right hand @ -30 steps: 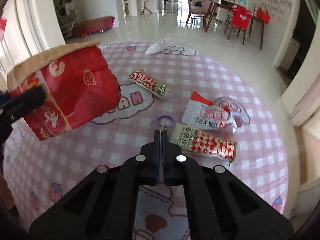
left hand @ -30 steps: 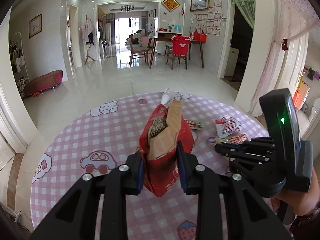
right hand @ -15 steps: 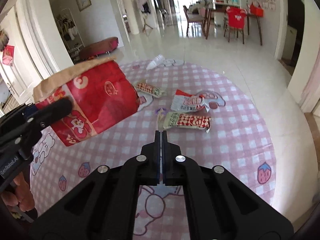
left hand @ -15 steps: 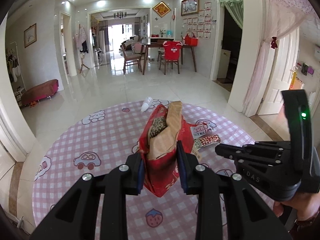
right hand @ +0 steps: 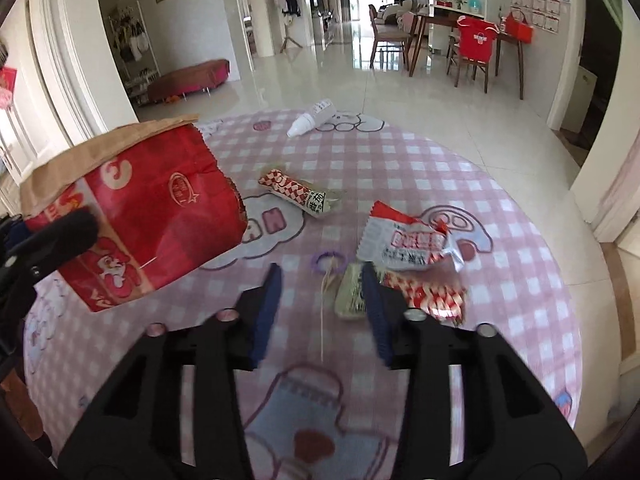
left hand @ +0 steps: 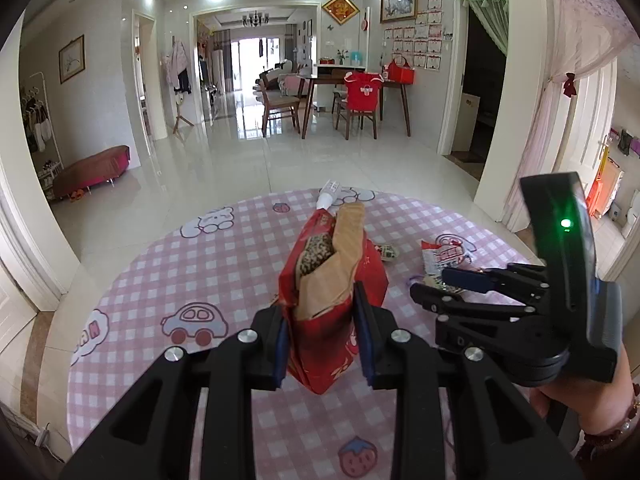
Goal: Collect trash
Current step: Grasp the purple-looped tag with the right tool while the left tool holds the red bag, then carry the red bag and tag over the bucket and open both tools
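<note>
My left gripper (left hand: 320, 340) is shut on a red paper bag (left hand: 334, 304) with a brown lining, held above the round pink checked mat (left hand: 160, 280); the bag also shows in the right wrist view (right hand: 148, 216). My right gripper (right hand: 320, 312) is open and empty above the mat, over a thin stick with a purple ring (right hand: 326, 276). Next to it lie a red-checked wrapper (right hand: 400, 294), a white and red wrapper (right hand: 408, 242), another checked wrapper (right hand: 300, 192) and a small white bottle (right hand: 312, 118). The right gripper shows in the left wrist view (left hand: 440, 284).
The mat (right hand: 500, 240) lies on a glossy tiled floor (left hand: 280, 168). A dining table with chairs (left hand: 352, 100) stands far back, a low red bench (left hand: 92, 168) at the left wall. A doorway with pink curtains (left hand: 560, 120) is at the right.
My right gripper has opened from shut and has come down closer to the wrappers. The left gripper still holds the bag, now a little lower over the mat.
</note>
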Demonstrator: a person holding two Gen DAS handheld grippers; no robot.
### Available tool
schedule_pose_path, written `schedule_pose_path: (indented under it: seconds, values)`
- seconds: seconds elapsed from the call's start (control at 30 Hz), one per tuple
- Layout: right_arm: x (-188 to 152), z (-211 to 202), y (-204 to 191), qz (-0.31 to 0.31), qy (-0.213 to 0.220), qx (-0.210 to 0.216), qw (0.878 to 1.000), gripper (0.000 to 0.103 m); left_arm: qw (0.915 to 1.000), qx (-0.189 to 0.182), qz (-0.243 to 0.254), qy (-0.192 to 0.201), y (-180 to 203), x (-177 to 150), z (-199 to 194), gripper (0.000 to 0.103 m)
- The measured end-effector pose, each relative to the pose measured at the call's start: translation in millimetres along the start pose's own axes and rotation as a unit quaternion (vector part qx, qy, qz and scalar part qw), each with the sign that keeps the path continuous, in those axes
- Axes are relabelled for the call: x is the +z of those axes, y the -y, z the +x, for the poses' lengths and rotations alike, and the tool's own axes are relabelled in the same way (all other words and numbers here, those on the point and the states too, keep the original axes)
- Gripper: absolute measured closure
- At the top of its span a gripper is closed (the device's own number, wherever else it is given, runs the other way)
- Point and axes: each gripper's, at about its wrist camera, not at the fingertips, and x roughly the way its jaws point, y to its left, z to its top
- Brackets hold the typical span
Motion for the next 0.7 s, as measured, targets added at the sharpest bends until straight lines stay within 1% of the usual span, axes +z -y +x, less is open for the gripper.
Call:
schedule_pose_path:
  seconds: [0.07, 0.1, 0.23, 0.33, 0.37, 0.4, 0.47, 0.57, 0.7]
  values:
    - [4, 11, -3, -0.013, -0.013, -0.01, 1.0, 0.076, 1.0, -0.003, -0.002, -0.004, -3, 1, 6, 0.076]
    - [4, 14, -4, -0.016, -0.018, -0.012, 1.0, 0.084, 1.0, -0.005, -0.001, -0.007, -4, 1, 10, 0.076]
    - [4, 16, -7, -0.026, -0.018, -0.009, 0.999, 0.085, 0.9999, -0.011, 0.003, -0.01, 2, 1, 14, 0.076]
    - [-1, 9, 1, -0.003, -0.011, 0.01, 1.0, 0.087, 0.9998, -0.014, 0.004, -0.009, 7, 3, 13, 0.076]
    - [-3, 5, 3, 0.003, -0.008, 0.014, 1.0, 0.097, 0.9998, -0.016, 0.005, -0.008, 9, 3, 10, 0.076]
    - [-5, 0, 5, 0.01, -0.006, 0.021, 1.0, 0.102, 0.9998, -0.017, 0.006, -0.007, 11, 4, 9, 0.076]
    - [-8, -16, 13, 0.029, 0.004, 0.034, 0.999, 0.102, 0.9997, -0.022, 0.012, -0.002, 19, 4, 2, 0.076]
    - [-16, -42, 21, 0.039, 0.022, 0.036, 0.998, 0.102, 0.9994, -0.029, 0.017, 0.003, 29, 4, -10, 0.076]
    - [-30, -82, 41, 0.073, 0.05, 0.051, 0.995, 0.102, 0.9982, -0.054, 0.025, 0.011, 57, 5, -30, 0.076]
